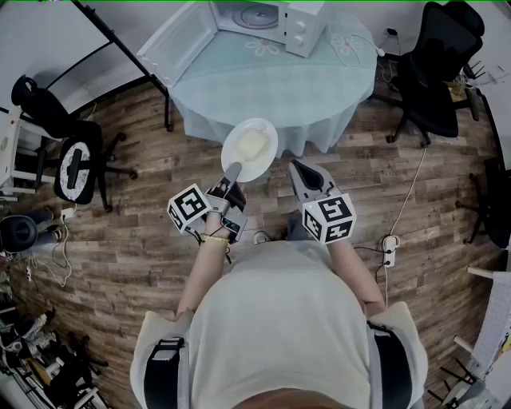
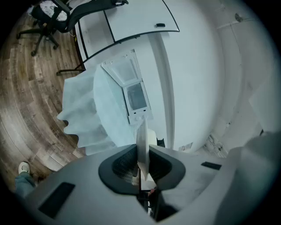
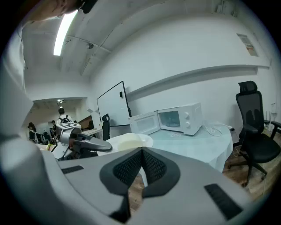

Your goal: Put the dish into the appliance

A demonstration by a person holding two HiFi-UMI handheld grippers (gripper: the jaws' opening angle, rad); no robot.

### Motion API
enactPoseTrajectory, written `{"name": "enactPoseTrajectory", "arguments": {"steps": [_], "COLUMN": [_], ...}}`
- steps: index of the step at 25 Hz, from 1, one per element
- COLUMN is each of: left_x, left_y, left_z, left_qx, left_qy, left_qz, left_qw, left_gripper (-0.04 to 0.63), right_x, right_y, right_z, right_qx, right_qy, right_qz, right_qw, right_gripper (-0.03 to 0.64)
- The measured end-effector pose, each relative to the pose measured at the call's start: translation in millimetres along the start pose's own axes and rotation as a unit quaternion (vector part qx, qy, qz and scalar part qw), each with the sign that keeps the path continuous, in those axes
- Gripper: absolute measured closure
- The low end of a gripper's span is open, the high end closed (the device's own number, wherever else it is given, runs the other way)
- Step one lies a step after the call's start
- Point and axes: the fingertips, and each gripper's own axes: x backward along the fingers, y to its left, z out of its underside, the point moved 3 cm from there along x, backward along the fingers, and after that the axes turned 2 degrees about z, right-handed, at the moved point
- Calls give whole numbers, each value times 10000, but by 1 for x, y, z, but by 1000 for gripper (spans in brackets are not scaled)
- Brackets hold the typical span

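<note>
While your left gripper pinches the near rim of the dish, the plate sticks out ahead of the jaws, roughly level, pale food on top, hanging over the near edge of the table. The microwave sits at the table's far side, well apart from the dish and almost straight ahead. Its door is swung open to the left. Your right gripper is just beside the plate, jaws pressed together on nothing. The left one carries, so the next move is likely a forward reach across the table, keeping the plate flat.
</note>
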Motion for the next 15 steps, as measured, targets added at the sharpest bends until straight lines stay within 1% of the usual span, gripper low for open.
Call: {"name": "enactPoseTrajectory", "arguments": {"steps": [3,6,9,13,15], "left_x": [10,23,34,46,56], "left_y": [-3,-1,-2,-7,-5], "left_z": [5,11,13,15,16], "left_qx": [124,195,112,158,162], "left_qy": [-64,-72,-53,-84,-94], "left_qz": [319,292,264,484,412], "left_qw": [9994,9994,9996,9987,9990], "left_gripper": [554,554,554,554,554], "right_x": [8,15,19,26,28], "right_y": [13,23,31,42,51], "right_z": [5,9,10,13,17], "right_qx": [43,51,72,95,120], "right_qy": [22,25,-15,-33,-9], "right_qz": [-19,1,27,17,-87], "right_qw": [10000,10000,10000,9999,9999], "right_gripper": [611,611,609,611,611]}}
